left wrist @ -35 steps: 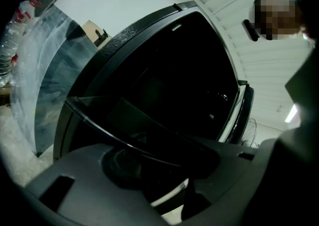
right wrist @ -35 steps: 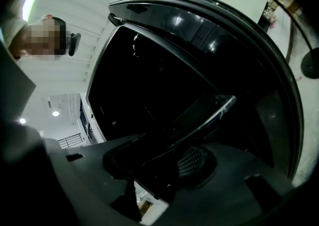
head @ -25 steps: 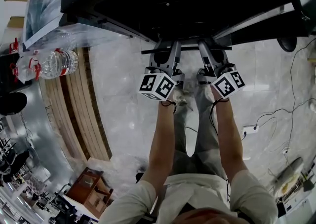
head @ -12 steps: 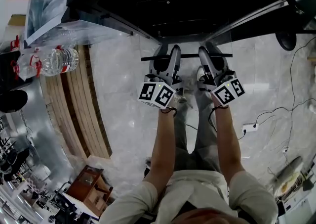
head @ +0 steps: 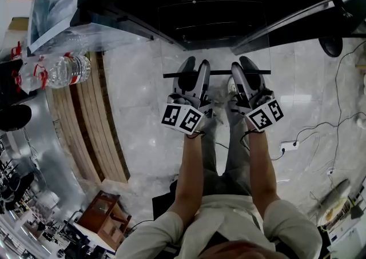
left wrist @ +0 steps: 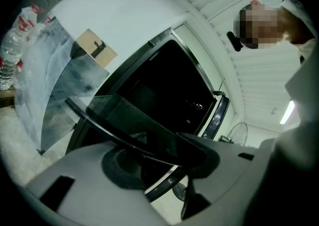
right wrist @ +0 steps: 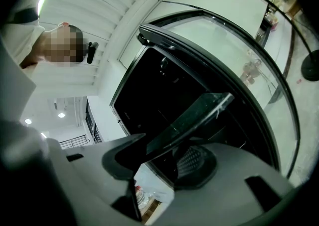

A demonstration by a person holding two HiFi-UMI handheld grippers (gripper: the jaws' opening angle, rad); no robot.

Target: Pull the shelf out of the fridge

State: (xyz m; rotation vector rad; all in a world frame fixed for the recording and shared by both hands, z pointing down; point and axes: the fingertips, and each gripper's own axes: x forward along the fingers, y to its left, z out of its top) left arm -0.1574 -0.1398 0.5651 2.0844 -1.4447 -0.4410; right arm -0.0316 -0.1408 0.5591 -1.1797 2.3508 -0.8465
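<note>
The black fridge (head: 217,0) stands open at the top of the head view. Its glass shelf sticks out over the floor, and the dark front rim (head: 220,73) crosses between both hands. My left gripper (head: 191,73) is shut on the rim left of the middle. The left gripper view shows the pads clamped on the shelf (left wrist: 114,115). My right gripper (head: 245,72) is shut on the rim right of the middle, and its jaws have just closed a little tighter on it. In the right gripper view the shelf (right wrist: 199,113) slants out of the dark fridge opening (right wrist: 164,95).
Water bottles (head: 66,72) lie at the left beside a wooden pallet (head: 94,132). A plastic-wrapped panel (head: 51,6) leans at the top left. Cables (head: 343,120) and a power strip (head: 290,149) cross the marble floor on the right. The person's legs stand below the shelf.
Both grippers have moved toward the person with the shelf rim in them. The glass shelf has come further out of the fridge.
</note>
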